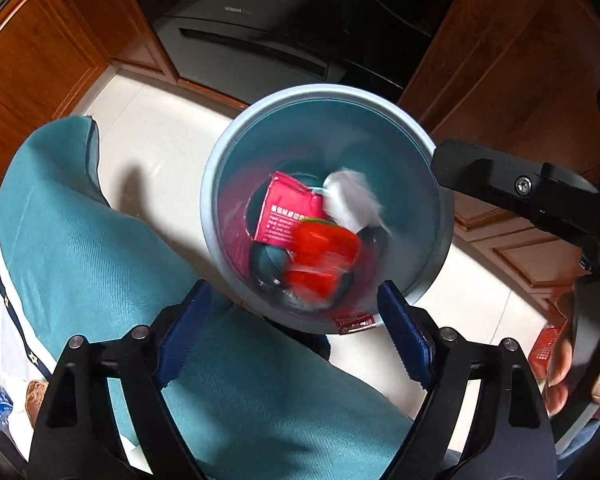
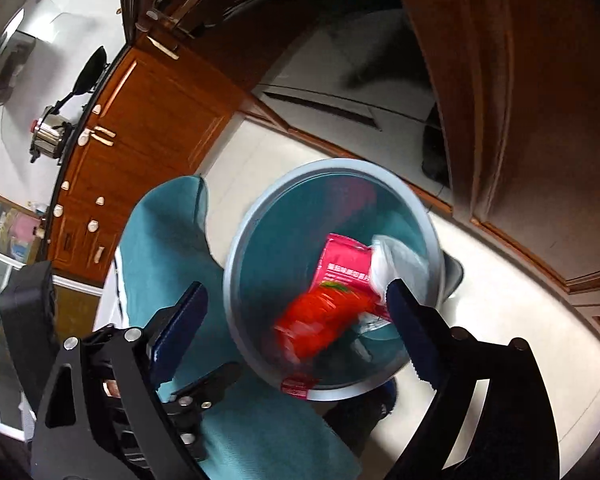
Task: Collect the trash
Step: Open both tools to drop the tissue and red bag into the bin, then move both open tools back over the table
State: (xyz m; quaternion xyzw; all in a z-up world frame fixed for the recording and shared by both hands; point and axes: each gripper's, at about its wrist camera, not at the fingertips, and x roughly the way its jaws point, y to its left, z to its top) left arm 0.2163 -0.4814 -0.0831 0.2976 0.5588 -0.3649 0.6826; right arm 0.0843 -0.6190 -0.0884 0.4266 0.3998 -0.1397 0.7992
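Note:
A round grey-blue trash bin [image 1: 236, 136] stands on the pale floor below both grippers; it also shows in the right wrist view [image 2: 260, 208]. Inside lie a pink packet [image 1: 288, 216], a white crumpled paper [image 1: 352, 198] and a red wrapper [image 1: 324, 256], which is motion-blurred. In the right wrist view the pink packet [image 2: 342, 268], white paper [image 2: 404, 264] and blurred red wrapper [image 2: 320, 322] show too. My left gripper [image 1: 292, 316] is open and empty above the bin's near rim. My right gripper [image 2: 296, 312] is open and empty above the bin.
A person's leg in teal trousers [image 1: 100, 240] lies left of the bin. A small red sachet [image 1: 354, 324] hangs on the bin's near rim. Wooden cabinets [image 1: 40, 52] and a dark appliance [image 1: 252, 48] stand behind. A pot [image 2: 50, 132] sits on a counter.

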